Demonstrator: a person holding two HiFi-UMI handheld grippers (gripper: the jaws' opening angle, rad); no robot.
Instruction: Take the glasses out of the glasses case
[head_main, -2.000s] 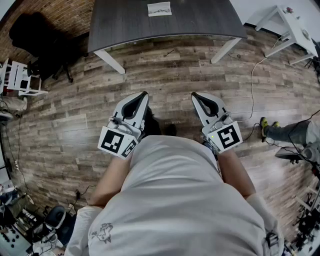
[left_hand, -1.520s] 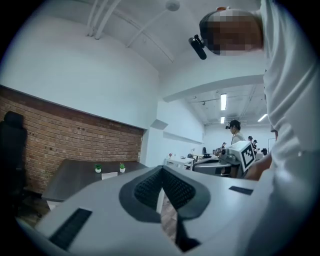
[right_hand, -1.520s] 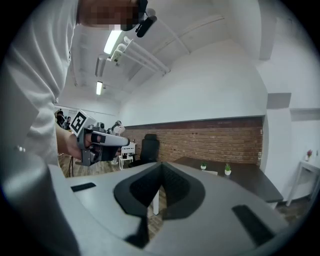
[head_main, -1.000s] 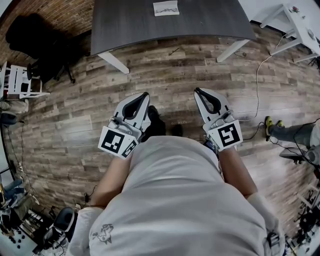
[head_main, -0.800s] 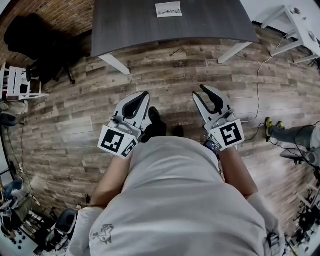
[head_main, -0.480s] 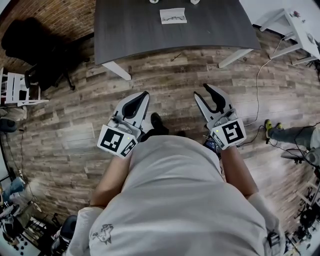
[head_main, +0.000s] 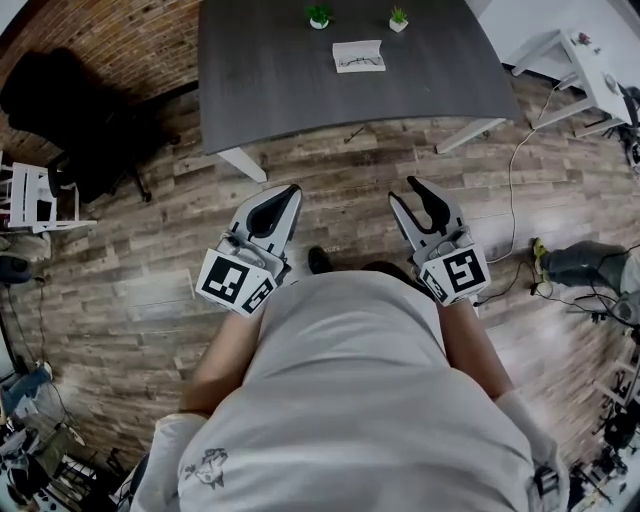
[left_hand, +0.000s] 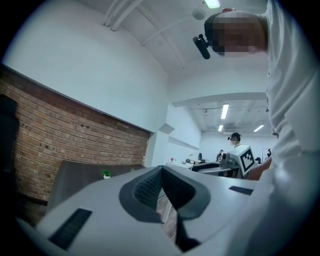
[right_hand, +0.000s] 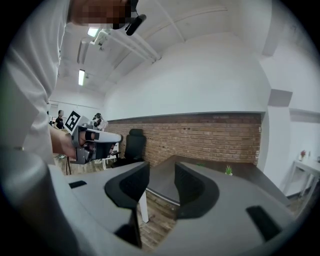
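Find the glasses case (head_main: 358, 56) lying white and flat on the dark table (head_main: 280, 90), toward its far side, just in front of two small potted plants (head_main: 319, 16). Seems to lie open with a thin dark shape on it, probably the glasses, though too small to say for sure. Touched by neither gripper. Well apart from both, with bare tabletop and a strip of wooden floor (head_main: 150, 250) in between.

Nearer in, see the left gripper (head_main: 288, 192) held about level above the floor, its pads (left_hand: 147, 187) pressed together with nothing caught between them. Beside it, see the right gripper (head_main: 408, 190), tipped slightly downward, jaws opening and already spread wide. Holds nothing: through the gap, only the table's near edge and some floor in the right gripper view.

Judged as the approach, with the taking-out itself not yet begun. Next, probably: closing the distance to the table and reaching across most of the top to the case. Then likely steadying the case with one gripper and pinching the frame lightly with the other, lifting clear without dragging the case along. Would call for parting the left pads first if that side is to do any gripping.
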